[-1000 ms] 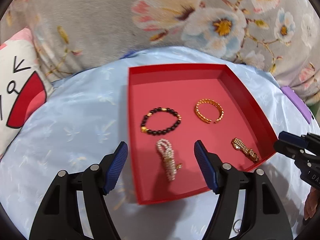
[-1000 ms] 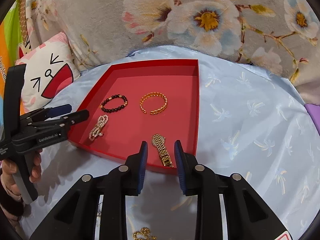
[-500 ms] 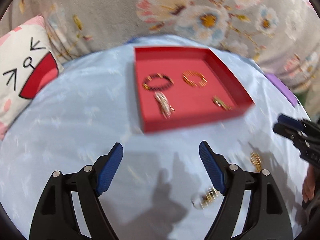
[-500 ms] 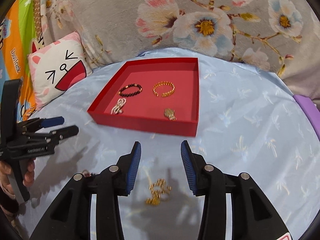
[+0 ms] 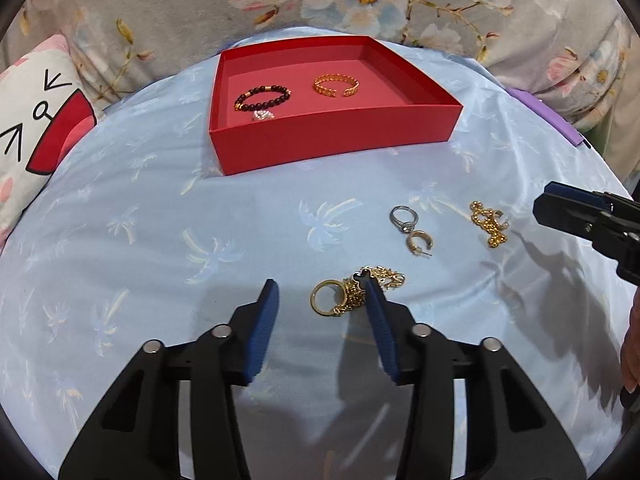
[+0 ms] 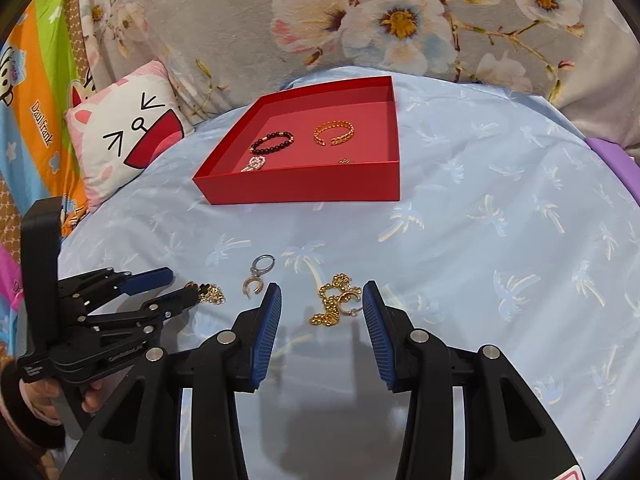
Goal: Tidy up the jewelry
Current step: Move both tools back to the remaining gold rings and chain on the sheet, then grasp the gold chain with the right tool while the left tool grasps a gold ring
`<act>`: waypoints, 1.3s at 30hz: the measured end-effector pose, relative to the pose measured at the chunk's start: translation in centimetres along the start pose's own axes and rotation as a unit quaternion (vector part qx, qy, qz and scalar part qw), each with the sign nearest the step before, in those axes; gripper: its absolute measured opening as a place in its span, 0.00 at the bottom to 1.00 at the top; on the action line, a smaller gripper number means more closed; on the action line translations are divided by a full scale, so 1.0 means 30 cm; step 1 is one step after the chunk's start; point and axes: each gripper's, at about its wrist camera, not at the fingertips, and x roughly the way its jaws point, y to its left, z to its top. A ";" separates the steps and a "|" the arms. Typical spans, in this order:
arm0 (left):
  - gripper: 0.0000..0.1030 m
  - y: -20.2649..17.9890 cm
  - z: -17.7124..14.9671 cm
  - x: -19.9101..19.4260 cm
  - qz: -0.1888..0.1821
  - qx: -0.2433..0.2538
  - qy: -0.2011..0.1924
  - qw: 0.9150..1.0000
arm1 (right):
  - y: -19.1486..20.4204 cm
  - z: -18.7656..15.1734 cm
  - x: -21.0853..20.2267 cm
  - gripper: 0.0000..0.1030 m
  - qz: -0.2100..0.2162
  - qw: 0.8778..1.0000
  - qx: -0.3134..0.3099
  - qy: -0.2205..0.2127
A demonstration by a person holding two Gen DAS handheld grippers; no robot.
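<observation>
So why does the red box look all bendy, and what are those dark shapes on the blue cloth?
Left wrist view: the fisheye lens curves the red box; corners go black. Right wrist view: the dark shapes are the right gripper shadows on the blue cloth. Both are sharp.

"Dail frank"-ish lettering on the colourful cartoon blanket (image 6: 38, 120) at far left, tiny white brand print on the left gripper (image 6: 176, 290) body, too blurry to read

The red tray's (image 6: 304, 190) near wall hides most of the pearl piece (image 6: 253, 165) and all but a gold glint at five o'clock (unidentifiable). The left gripper's right finger (image 5: 379, 320) covers part of the gold ring cluster (image 5: 340, 298).
</observation>
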 end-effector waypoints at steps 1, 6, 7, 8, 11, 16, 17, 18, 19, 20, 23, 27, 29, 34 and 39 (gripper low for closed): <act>0.35 0.001 0.001 0.003 -0.003 -0.002 0.001 1.000 | 0.002 -0.002 0.002 0.41 0.000 1.000 -0.002 0.000; 0.33 -0.010 0.008 0.018 -0.012 0.001 0.004 1.000 | 0.006 -0.005 0.014 0.41 0.003 1.000 0.000 0.005; 0.32 -0.013 0.008 0.020 -0.012 0.001 0.004 1.000 | 0.006 -0.005 0.015 0.41 0.002 1.000 -0.001 0.005; 0.31 -0.012 0.009 0.022 -0.011 0.001 0.004 1.000 | 0.008 -0.007 0.017 0.41 0.002 1.000 -0.002 0.006; 0.22 -0.003 0.011 0.021 -0.016 -0.005 0.003 1.000 | 0.022 -0.013 0.021 0.41 0.000 1.000 -0.008 0.006; 0.22 0.017 0.011 0.013 -0.027 -0.016 0.002 1.000 | 0.042 -0.023 0.029 0.41 -0.006 1.000 -0.023 0.007; 0.22 0.025 0.012 0.009 -0.032 -0.021 0.003 0.999 | 0.045 -0.025 0.030 0.41 -0.007 1.000 -0.026 0.007; 0.22 0.038 0.015 0.002 -0.037 -0.029 0.002 0.999 | 0.045 -0.026 0.031 0.41 -0.007 1.000 -0.027 0.007; 0.22 0.049 0.019 -0.003 -0.041 -0.035 0.002 0.999 | 0.047 -0.028 0.032 0.41 -0.006 1.000 -0.029 0.008; 0.22 0.058 0.022 -0.009 -0.043 -0.040 0.000 0.998 | 0.049 -0.028 0.033 0.41 -0.005 1.000 -0.030 0.008; 0.22 0.089 0.032 -0.035 -0.049 -0.053 -0.007 0.997 | 0.056 -0.030 0.034 0.41 0.000 0.999 -0.033 0.009; 0.06 0.126 0.040 -0.050 -0.069 -0.068 -0.004 0.995 | 0.085 -0.035 0.037 0.41 0.017 0.999 -0.044 0.012; 0.06 0.138 0.038 -0.050 -0.070 -0.074 -0.003 0.995 | 0.118 -0.038 0.044 0.41 0.032 0.998 -0.053 0.017; 0.06 0.167 0.032 -0.045 -0.060 -0.078 0.001 0.995 | 0.212 -0.044 0.074 0.41 0.044 0.995 -0.088 0.028; 0.06 0.193 0.020 -0.049 -0.048 -0.078 0.003 0.996 | 0.261 -0.018 0.146 0.37 0.054 0.993 -0.097 0.048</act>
